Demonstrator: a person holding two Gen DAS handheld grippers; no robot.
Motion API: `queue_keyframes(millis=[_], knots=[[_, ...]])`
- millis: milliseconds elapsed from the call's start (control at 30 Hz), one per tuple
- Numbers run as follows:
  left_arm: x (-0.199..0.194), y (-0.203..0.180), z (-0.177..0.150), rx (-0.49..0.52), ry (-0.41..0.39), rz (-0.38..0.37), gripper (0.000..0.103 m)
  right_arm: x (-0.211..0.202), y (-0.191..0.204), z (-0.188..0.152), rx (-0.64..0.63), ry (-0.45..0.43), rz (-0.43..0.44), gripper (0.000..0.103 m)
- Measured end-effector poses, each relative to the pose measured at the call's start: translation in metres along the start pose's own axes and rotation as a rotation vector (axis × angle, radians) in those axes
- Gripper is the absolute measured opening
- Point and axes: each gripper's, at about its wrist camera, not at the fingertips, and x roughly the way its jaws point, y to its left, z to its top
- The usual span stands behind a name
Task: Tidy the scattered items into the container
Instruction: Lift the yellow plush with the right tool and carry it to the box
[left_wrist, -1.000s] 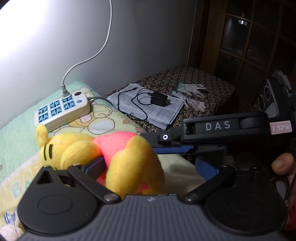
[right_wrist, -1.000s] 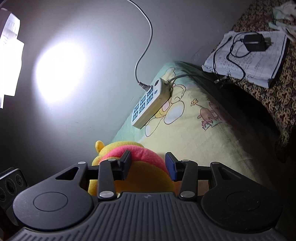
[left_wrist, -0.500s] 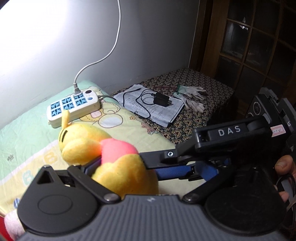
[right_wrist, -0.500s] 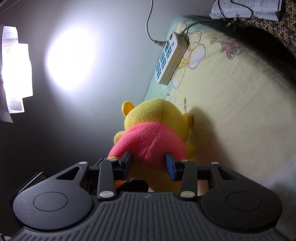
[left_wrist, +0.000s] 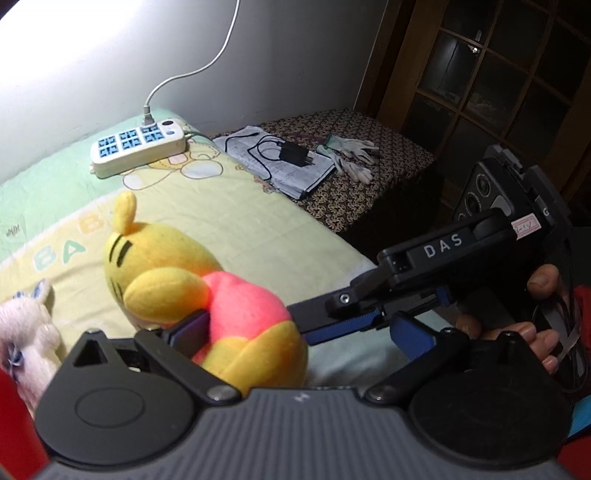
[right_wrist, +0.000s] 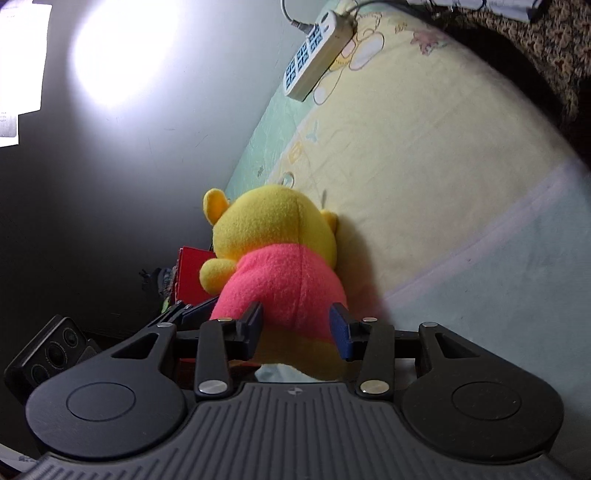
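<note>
**At Frame Centre: Plush Bear Held at the Torso**

At lower centre of both views, the plush bear (right_wrist: 280, 266) is clamped at its pink midsection by the right gripper (right_wrist: 295, 325). The left gripper (left_wrist: 295, 332) spreads wide around it. Judged light, soft, compressible: grip the torso, not the limbs. It hangs above the bedsheet (left_wrist: 236, 221); a red container edge (right_wrist: 190, 269) shows at left.

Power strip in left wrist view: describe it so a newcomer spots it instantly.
Start at the cartoon-print bedsheet along the white wall. At its far end lies the power strip, with a white cable running up the wall. It alone is white with blue sockets.
</note>
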Motion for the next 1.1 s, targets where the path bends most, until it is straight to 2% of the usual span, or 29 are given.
queue_keyframes(millis=[100, 167, 267, 333, 500, 633, 733, 833, 967, 1100], knots=[[0.004, -0.008, 0.000, -0.003, -0.004, -0.064, 0.102, -0.008, 0.012, 0.004, -0.100, -0.045, -0.001, 0.052], [0.010, -0.016, 0.000, 0.012, -0.005, -0.098, 0.102, -0.004, 0.021, 0.008, -0.182, -0.059, -0.032, 0.061], [0.025, -0.027, -0.001, 0.059, 0.013, -0.084, 0.102, 0.007, 0.020, 0.011, -0.278, -0.058, -0.136, 0.061], [0.035, -0.027, -0.005, 0.056, 0.046, -0.062, 0.102, 0.012, 0.010, 0.014, -0.292, -0.051, -0.189, 0.061], [0.040, -0.009, -0.018, -0.012, 0.071, -0.032, 0.102, 0.011, -0.016, 0.024, -0.179, -0.049, -0.160, 0.061], [0.054, 0.017, -0.019, -0.178, 0.102, -0.062, 0.102, 0.020, -0.024, 0.028, -0.130, -0.024, -0.138, 0.068], [0.068, 0.029, -0.019, -0.268, 0.125, -0.079, 0.102, 0.028, -0.024, 0.026, -0.118, 0.019, -0.104, 0.063], [0.081, 0.037, -0.020, -0.351, 0.147, -0.095, 0.099, 0.026, -0.026, 0.024, -0.086, 0.012, -0.085, 0.058], [0.087, 0.037, -0.017, -0.368, 0.145, -0.111, 0.097, 0.018, -0.041, 0.022, 0.023, 0.002, -0.044, 0.053], [0.090, 0.028, -0.014, -0.332, 0.159, -0.113, 0.097, 0.011, -0.040, 0.014, 0.045, 0.001, -0.037, 0.052]])
